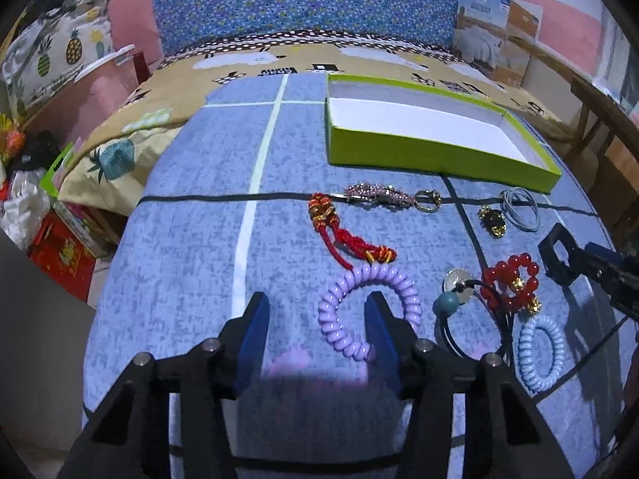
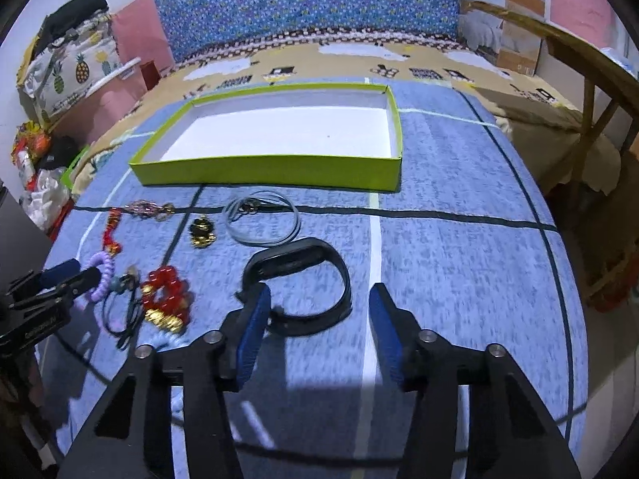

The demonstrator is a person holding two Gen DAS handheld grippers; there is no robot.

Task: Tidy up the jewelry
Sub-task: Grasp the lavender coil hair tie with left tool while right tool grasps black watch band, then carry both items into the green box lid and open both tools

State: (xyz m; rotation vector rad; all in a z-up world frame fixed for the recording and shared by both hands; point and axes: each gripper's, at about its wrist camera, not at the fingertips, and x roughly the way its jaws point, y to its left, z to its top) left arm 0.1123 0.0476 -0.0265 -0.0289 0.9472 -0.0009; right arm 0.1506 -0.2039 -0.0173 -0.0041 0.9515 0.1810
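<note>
We're low over the blue checked cloth (image 1: 179, 239), and both tools are spread wide with nothing held. Our left gripper (image 1: 317, 331) has its right pad planted inside the loop of the lilac coil band (image 1: 369, 313) and its left pad outside it, so closing would pinch the band's near-left arc, a sensible way, we'd judge, to lift something this springy. Our right gripper (image 2: 317, 329) straddles the black wristband (image 2: 303, 291): the left pad sits against the strap's near-left end, the right pad stands clear of it on bare cloth.

The destination waits at the far side: one shallow green box (image 2: 271, 169), white inside and with nothing in it yet, open side up so pieces can simply be dropped in. Everything is spread in loose rows just near of it, each piece apart enough to grab singly, except the cluster on the right of the left view, where cords and beads overlap.

Now the count. Two coil bands, the lilac one and a pale blue coil band (image 1: 541, 353). One red knotted tassel (image 1: 343, 235), one pink rhinestone keychain (image 1: 379, 196), one gold-and-black charm (image 1: 493, 221), one grey cord loop (image 1: 519, 209), one red bead bracelet (image 1: 511, 283), one black cord with a teal bead (image 1: 449, 303), one wristband. Ten pieces would be our top guess if something hides under the beads; nine we can see.
</note>
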